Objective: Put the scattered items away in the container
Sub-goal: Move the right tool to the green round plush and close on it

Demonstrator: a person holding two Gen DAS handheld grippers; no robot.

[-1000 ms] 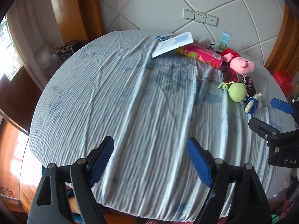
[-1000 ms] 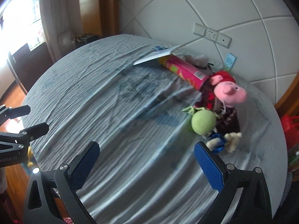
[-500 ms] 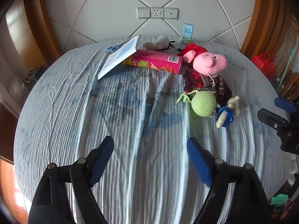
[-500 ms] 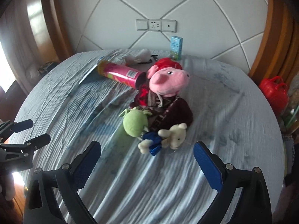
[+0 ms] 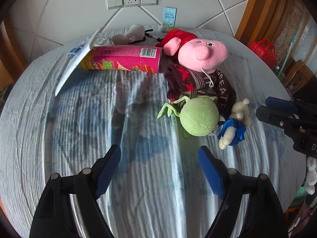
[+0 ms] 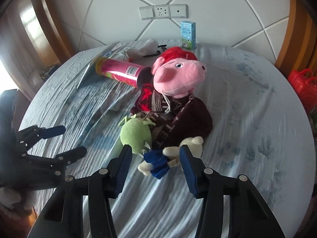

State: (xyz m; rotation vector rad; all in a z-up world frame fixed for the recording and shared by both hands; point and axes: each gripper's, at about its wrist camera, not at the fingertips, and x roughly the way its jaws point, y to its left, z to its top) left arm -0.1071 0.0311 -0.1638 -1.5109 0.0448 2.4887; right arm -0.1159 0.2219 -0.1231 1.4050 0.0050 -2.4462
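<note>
Doll [image 6: 158, 163]: small, soft, light; take its blue middle.
Right gripper [image 6: 154, 170]: fingers apart, straddling doll.
Left gripper [image 5: 159, 171]: apart, empty.

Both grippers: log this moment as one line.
left gripper: open, empty | right gripper: open, around small doll | pile: on bed

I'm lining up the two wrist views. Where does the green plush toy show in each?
Left wrist: green plush toy right of centre, above the right blue finger.
Right wrist: it sits left of centre, above the left finger.
Shared landmark: the pink pig plush behind it.
</note>
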